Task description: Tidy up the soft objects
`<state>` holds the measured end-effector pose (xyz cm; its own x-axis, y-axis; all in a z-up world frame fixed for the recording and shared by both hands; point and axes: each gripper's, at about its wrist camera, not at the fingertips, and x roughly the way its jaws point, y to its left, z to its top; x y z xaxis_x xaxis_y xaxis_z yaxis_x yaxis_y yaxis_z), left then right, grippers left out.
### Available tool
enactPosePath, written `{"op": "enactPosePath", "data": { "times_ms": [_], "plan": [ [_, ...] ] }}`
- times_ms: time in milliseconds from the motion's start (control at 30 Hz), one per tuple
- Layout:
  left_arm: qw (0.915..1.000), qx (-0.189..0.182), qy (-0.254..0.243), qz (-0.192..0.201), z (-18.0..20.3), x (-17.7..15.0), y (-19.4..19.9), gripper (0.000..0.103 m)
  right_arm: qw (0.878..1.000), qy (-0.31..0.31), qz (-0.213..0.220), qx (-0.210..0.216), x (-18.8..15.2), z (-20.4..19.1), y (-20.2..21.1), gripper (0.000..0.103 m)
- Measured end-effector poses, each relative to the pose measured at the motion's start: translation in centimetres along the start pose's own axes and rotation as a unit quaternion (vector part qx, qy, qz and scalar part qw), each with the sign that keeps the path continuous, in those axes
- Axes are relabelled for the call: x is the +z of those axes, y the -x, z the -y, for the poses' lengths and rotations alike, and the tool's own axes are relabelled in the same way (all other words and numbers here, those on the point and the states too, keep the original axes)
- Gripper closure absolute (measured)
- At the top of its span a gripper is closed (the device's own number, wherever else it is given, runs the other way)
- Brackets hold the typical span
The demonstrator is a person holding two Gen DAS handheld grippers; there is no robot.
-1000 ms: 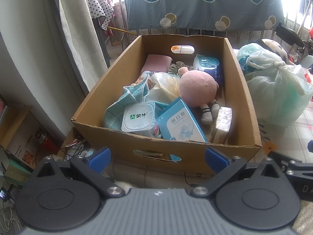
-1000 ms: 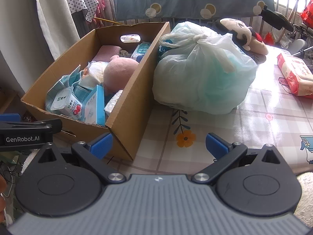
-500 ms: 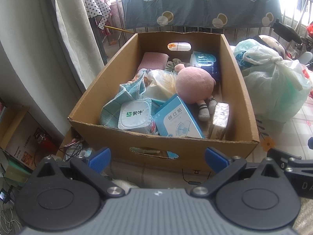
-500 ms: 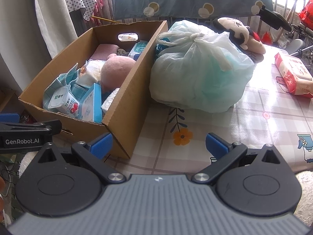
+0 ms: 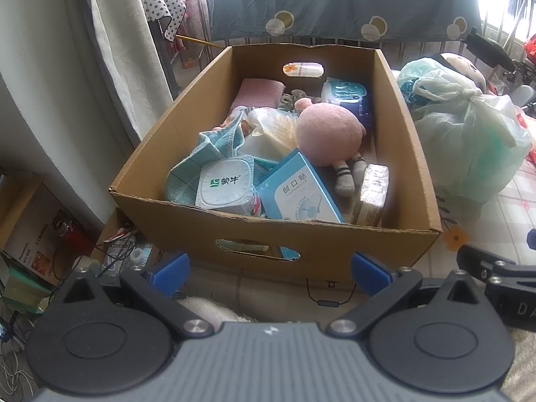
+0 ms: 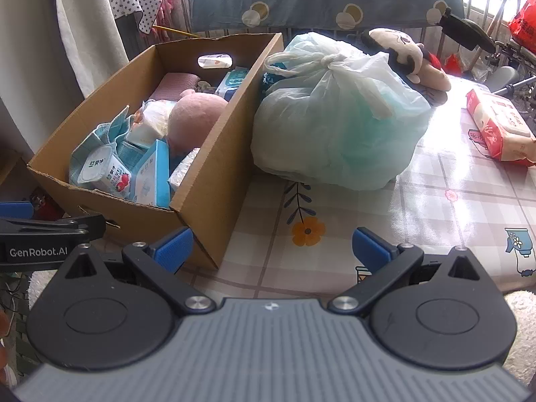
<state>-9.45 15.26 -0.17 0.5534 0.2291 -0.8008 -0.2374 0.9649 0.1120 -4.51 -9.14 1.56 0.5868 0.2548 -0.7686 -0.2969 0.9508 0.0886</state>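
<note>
A cardboard box point(image 5: 335, 244) point(image 6: 214, 181) stands at the table's left edge. Inside it lie a pink plush doll point(image 5: 330, 135) point(image 6: 197, 117), a light blue cloth point(image 5: 204, 154), a pink folded towel point(image 5: 259, 92), a yoghurt cup point(image 5: 226, 184), a blue plaster box point(image 5: 298, 191) and a wipes pack point(image 5: 346, 92). Right of the box sits a knotted pale green plastic bag point(image 6: 338, 117) with a plush mouse toy point(image 6: 405, 55) behind it. My left gripper point(image 5: 269, 273) is open, held before the box's near wall. My right gripper point(image 6: 271, 248) is open over the tablecloth by the box's corner.
A red and white tissue pack point(image 6: 499, 130) lies at the right on the checked tablecloth point(image 6: 435, 221). A curtain point(image 5: 124, 43) and a hanging blue sheet point(image 5: 335, 0) stand behind. Boxes and cables point(image 5: 40, 244) clutter the floor at the left.
Both grippers have drawn back and up a little, so the box and the bag look slightly smaller and farther. Both stay open and nothing in the box has moved.
</note>
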Motion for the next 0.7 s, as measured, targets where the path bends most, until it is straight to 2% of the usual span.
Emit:
{"op": "enactPosePath", "data": {
  "times_ms": [700],
  "plan": [
    [1.0000,0.001,0.001,-0.002,-0.09,0.06,-0.16,0.000,1.000,0.000,-0.001,-0.002,0.12,0.04,-0.12,0.001]
  ]
}}
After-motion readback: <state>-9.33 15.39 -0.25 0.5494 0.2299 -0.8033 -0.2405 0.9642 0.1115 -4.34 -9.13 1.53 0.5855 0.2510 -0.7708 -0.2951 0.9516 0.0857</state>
